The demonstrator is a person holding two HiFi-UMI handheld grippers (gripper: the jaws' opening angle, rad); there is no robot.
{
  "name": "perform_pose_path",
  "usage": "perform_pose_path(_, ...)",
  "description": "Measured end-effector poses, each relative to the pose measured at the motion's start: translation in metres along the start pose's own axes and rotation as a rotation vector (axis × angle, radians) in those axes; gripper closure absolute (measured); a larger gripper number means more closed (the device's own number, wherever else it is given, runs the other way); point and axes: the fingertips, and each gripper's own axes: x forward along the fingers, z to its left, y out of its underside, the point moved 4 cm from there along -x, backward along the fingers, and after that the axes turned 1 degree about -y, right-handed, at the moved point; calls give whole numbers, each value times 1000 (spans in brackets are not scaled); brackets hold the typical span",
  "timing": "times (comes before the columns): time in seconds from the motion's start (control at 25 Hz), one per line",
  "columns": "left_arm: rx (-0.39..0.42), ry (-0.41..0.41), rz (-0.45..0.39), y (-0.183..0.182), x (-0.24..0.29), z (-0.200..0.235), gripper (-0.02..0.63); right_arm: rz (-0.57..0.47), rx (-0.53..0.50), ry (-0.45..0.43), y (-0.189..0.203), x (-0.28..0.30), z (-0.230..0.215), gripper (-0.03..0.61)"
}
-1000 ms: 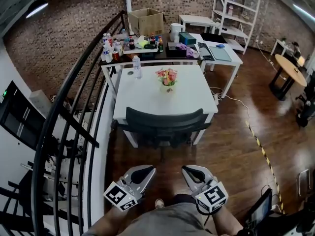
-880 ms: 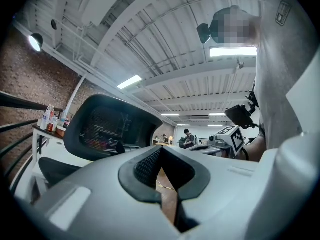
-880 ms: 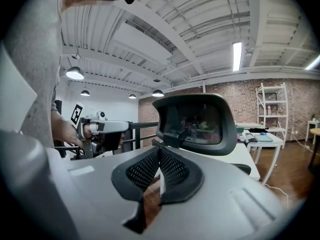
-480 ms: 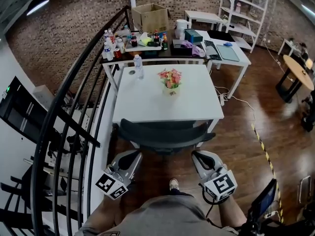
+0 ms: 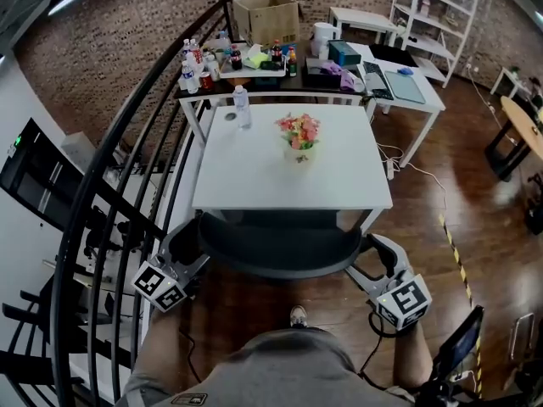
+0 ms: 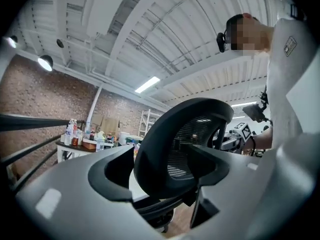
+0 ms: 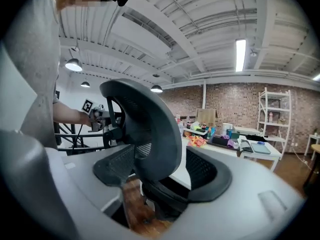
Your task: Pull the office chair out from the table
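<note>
Shows the office chair [image 5: 280, 248] at lower centre of the head view, with its backrest close against the near edge of the white table [image 5: 254, 172] and its seat hidden beneath the top; by judgement, not yet pulled out. Places the left gripper [image 5: 192, 259] at lower left, by the left end of the backrest, and the right gripper [image 5: 372, 253] at lower right, by the right end, one on each side of the chair. Left gripper view: jaws apart and opening, curved edge of the backrest between them, gap visible beside the left-hand jaw, no pad seen pressing. Right gripper view: likewise jaws apart and opening, opposite edge of the backrest between them, again no visible clamping. On the tabletop at upper centre: a pot of flowers [image 5: 299, 134] and a water bottle [image 5: 243, 108], both well apart from the chair. Along the left of the frame: a black stair railing [image 5: 127, 185], near the left gripper. To the right of the chair: bare wooden floor [image 5: 424, 227]. Done, as far as visible: backrest bracketed from both sides. Left, by judgement: closing both pairs of jaws on the backrest, then drawing the chair toward the bottom of the frame until the seat clears the table. Space behind the chair partly taken by the person [image 5: 271, 371] at the bottom edge, so probably a step back needed too.
</note>
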Motion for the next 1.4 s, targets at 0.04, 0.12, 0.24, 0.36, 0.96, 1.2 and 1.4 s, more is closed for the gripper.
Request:
perform_pose_path(0.04,7,33,17,2,5,3,282,7,-4,-23,1,5,-2,237)
perform_pose_path(0.12,34,107,67,7,19,7,240,17,-6,-76,1,15,-8,203)
perform_pose_path(0.24,73,220,117,7,41,7,217,14,9,-161,0,31,-16,187)
perform_pose_path(0.36,101,328,141,3,62,3,198,11,5,-249,-5,45,-19,183)
perform_pose_path(0.96,117,600,280,12,84,-28,392,39,-61,-433,-8,65,-4,387)
perform_pose_path(1.2,147,618,269,8,80,-38,405,47,-66,-432,-7,59,-1,393)
perform_pose_path(1.4,160,624,269,10,71,-46,403,63,-61,-420,-6,51,6,394)
